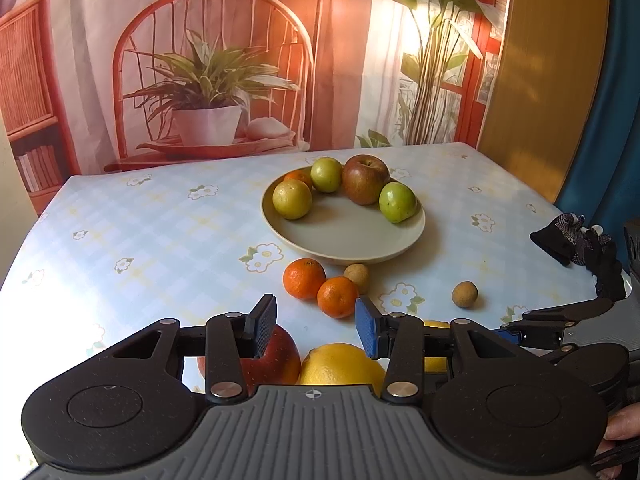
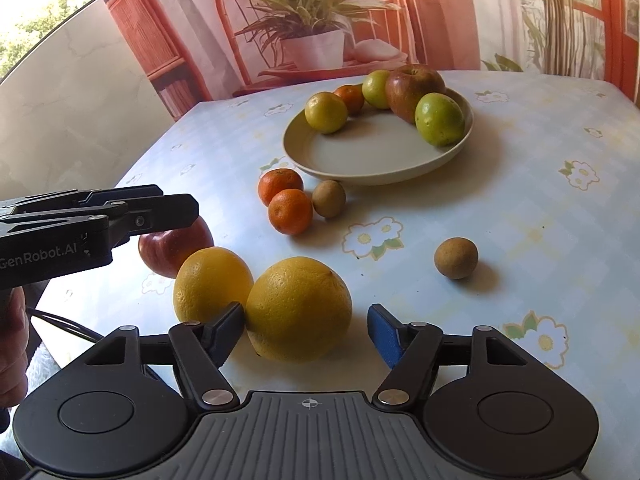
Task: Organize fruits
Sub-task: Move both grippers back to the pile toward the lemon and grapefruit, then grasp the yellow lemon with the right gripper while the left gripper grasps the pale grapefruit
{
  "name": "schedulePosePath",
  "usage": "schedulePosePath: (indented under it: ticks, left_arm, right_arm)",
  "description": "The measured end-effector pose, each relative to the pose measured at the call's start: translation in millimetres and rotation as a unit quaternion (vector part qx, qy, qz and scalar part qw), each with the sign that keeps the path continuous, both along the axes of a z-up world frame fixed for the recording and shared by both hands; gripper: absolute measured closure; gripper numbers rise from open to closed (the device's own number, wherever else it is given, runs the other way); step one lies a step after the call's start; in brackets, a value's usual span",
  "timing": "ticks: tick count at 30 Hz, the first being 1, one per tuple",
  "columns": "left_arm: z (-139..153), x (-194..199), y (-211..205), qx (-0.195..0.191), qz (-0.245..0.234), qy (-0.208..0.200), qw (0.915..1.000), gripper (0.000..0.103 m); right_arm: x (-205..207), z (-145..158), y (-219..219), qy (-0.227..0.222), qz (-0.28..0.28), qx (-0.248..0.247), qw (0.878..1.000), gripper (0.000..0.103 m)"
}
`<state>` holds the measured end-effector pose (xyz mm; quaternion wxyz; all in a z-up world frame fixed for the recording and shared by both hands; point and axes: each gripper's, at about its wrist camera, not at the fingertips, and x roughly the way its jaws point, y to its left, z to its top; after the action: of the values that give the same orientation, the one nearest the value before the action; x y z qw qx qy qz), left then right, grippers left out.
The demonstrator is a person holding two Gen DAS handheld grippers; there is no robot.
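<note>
A beige plate (image 1: 344, 254) (image 2: 360, 178) holds three green fruits, a red-brown apple (image 1: 365, 179) and a mandarin. On the cloth in front of it lie two mandarins (image 2: 290, 211), two small brown fruits (image 2: 456, 258), a red apple (image 1: 276, 354) (image 2: 172, 250) and two big yellow oranges. My left gripper (image 1: 316, 326) (image 2: 176, 202) hovers open over the red apple and one yellow orange (image 1: 336, 364), gripping nothing. My right gripper (image 2: 306, 330) is open around the nearer yellow orange (image 2: 298, 308). Its left pad is at the peel and its blue right pad stands apart.
A flowered light-blue tablecloth (image 2: 520, 220) covers the table. A dark gloved hand (image 1: 576, 240) shows at the right edge. A printed backdrop with a chair and plants hangs behind the table, and a yellow board (image 1: 552, 80) stands at the right. A bare hand (image 2: 12, 340) and a cable (image 2: 60, 320) are at the lower left.
</note>
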<state>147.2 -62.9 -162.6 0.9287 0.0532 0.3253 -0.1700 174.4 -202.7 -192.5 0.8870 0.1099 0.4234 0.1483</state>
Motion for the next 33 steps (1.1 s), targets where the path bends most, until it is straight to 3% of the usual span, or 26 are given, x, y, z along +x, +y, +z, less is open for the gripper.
schedulePosePath:
  ticks: [6, 10, 14, 24, 32, 33]
  left_arm:
    - [0.1, 0.3, 1.6, -0.002, 0.005, -0.002, 1.0, 0.057]
    - [0.0, 1.1, 2.3, -0.005, 0.011, -0.003, 0.9999, 0.057]
    - [-0.3, 1.8, 3.2, -0.007, 0.014, -0.004, 0.9999, 0.057]
    - [1.4, 16.8, -5.2, -0.013, -0.004, 0.009, 0.9999, 0.057]
    - [3.4, 35.2, -32.6, -0.007, -0.047, 0.018, 0.9987, 0.057]
    - [3.3, 39.1, -35.9, -0.01, -0.052, 0.023, 0.9983, 0.057]
  right_arm:
    - [5.8, 8.8, 6.9, -0.02, 0.028, -0.058, 0.998, 0.049]
    - [24.1, 14.6, 5.2, -0.036, 0.04, -0.128, 0.99, 0.05]
    - [42.6, 16.6, 1.2, -0.044, 0.05, -0.163, 0.984, 0.05]
    - [25.0, 15.0, -1.8, -0.072, 0.049, -0.147, 0.985, 0.05]
    - [13.2, 10.7, -6.6, -0.07, 0.047, -0.14, 0.987, 0.05]
    - [13.3, 9.8, -7.5, -0.067, 0.047, -0.134, 0.987, 0.054]
